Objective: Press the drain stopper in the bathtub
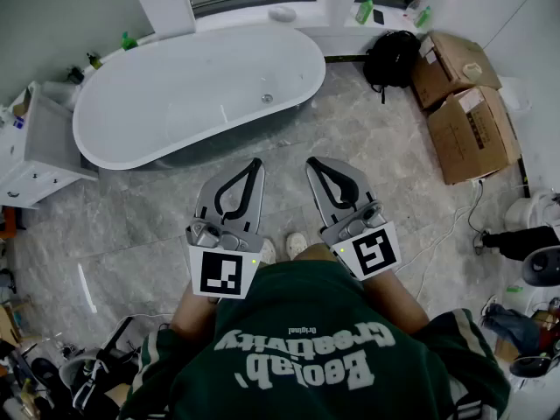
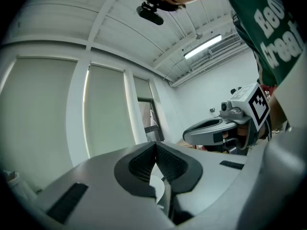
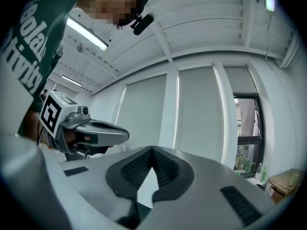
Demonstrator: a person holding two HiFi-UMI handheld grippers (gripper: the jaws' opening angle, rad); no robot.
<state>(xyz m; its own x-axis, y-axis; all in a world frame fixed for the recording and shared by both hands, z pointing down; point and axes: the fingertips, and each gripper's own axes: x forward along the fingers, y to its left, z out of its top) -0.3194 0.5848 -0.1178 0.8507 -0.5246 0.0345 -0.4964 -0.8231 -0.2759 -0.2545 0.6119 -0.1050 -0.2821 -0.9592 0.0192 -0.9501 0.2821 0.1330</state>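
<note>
A white oval bathtub (image 1: 131, 121) stands on the marble floor at the upper left of the head view. Its small round metal drain stopper (image 1: 267, 98) sits in the tub floor toward the right end. My left gripper (image 1: 256, 163) and right gripper (image 1: 311, 163) are held side by side in front of the person's chest, well short of the tub, tips pointing toward it. Both are shut with nothing between the jaws. The two gripper views look up at windows and ceiling. The left gripper (image 2: 155, 145) sees the right gripper (image 2: 216, 128) beside it. The right gripper (image 3: 152, 150) sees the left gripper (image 3: 96, 131).
Two cardboard boxes (image 1: 472, 129) and a black backpack (image 1: 391, 57) lie right of the tub. A white cabinet (image 1: 35, 147) stands at the tub's left end. Bottles (image 1: 364, 10) sit on the ledge behind. Cables and gear (image 1: 525, 234) crowd the right edge, clutter (image 1: 52, 374) the lower left.
</note>
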